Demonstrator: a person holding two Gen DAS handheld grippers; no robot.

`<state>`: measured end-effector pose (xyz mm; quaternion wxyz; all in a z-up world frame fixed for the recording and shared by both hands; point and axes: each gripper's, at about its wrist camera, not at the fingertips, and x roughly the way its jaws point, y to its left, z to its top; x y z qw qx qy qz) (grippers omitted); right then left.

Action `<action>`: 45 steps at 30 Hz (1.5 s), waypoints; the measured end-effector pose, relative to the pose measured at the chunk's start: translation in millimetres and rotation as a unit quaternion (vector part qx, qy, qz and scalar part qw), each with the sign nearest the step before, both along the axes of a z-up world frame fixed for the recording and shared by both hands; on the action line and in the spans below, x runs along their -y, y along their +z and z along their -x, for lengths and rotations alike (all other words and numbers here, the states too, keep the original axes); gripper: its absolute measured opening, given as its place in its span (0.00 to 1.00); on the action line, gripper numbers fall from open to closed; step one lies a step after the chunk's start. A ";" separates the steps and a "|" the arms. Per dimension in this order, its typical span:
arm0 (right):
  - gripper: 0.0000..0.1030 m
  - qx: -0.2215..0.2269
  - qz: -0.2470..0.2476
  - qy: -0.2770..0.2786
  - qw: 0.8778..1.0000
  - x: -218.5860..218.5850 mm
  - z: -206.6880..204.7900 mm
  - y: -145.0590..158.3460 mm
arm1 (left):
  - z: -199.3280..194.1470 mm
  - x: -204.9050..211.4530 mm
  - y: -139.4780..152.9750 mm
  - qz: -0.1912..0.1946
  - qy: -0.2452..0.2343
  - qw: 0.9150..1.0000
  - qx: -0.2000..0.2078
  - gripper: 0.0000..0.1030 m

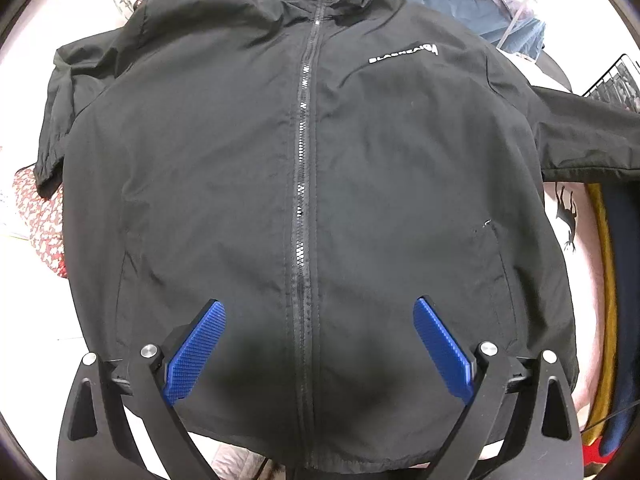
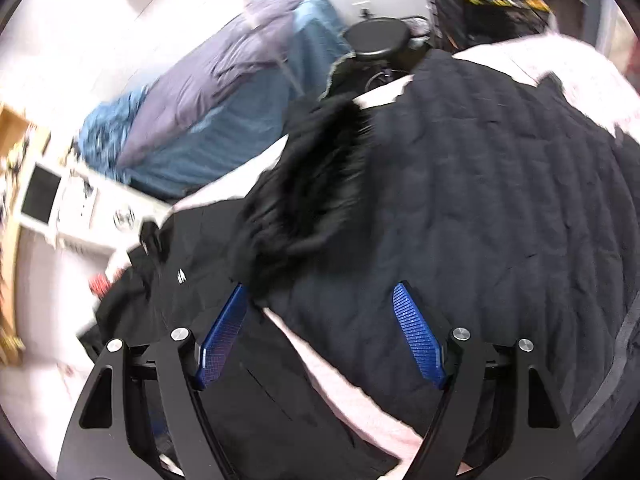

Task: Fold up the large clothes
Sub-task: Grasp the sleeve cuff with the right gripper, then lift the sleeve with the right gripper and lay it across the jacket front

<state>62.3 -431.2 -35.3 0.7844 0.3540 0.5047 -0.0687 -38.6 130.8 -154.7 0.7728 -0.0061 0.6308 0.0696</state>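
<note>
The black jacket (image 1: 304, 184) lies flat and zipped on the pink bed cover (image 1: 592, 288), collar at the far edge; a wire basket (image 1: 616, 80) shows at the right edge, its contents not visible. The left gripper (image 1: 320, 344) hangs above the hem, released and empty. Only the right wrist view shows the quilted coat (image 2: 500, 200) beside the jacket, under the released, empty right gripper (image 2: 324, 336).

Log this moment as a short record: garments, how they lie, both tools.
jacket: black jacket spread flat, front up, zipper closed
sleeves: both out to the sides, not yet folded
second garment: dark quilted coat with fur trim, lying beside the jacket
left tool: open, above the jacket's hem, holding nothing
right tool: open, over the quilted coat's edge, holding nothing
picture quality: right view blurred
</note>
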 end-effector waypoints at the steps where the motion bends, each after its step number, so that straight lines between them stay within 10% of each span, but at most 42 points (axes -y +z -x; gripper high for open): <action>1: 0.73 0.006 -0.012 -0.014 1.000 8.3 2.1 0.6 | 1.7 -1.0 2.1 -0.001 0.001 1.000 0.002 0.90; 10: 0.73 0.033 -0.117 -0.068 0.990 32.0 0.0 -27.5 | 17.2 -5.9 -2.1 -0.012 0.021 1.000 -0.013 0.90; 21: 0.73 0.067 -0.134 -0.025 0.988 0.4 -33.6 -15.3 | 21.6 -4.0 3.8 -0.013 0.026 1.000 -0.006 0.90; 25: 0.30 0.076 -0.093 -0.007 0.993 -9.9 -49.2 -6.9 | 22.3 -7.2 7.0 -0.012 0.031 0.999 -0.002 0.90; 28: 0.21 0.084 -0.038 0.019 0.996 -15.7 -56.8 12.2 | 24.4 -10.9 7.4 -0.012 0.038 0.999 0.000 0.90; 37: 0.16 0.152 0.065 -0.015 0.986 35.1 -59.2 80.7 | 30.9 -23.1 1.7 0.001 0.057 0.998 0.002 0.90; 45: 0.16 0.160 0.073 0.047 0.983 -14.5 -80.6 94.6 | 25.7 -30.6 5.1 0.009 0.057 0.998 0.007 0.90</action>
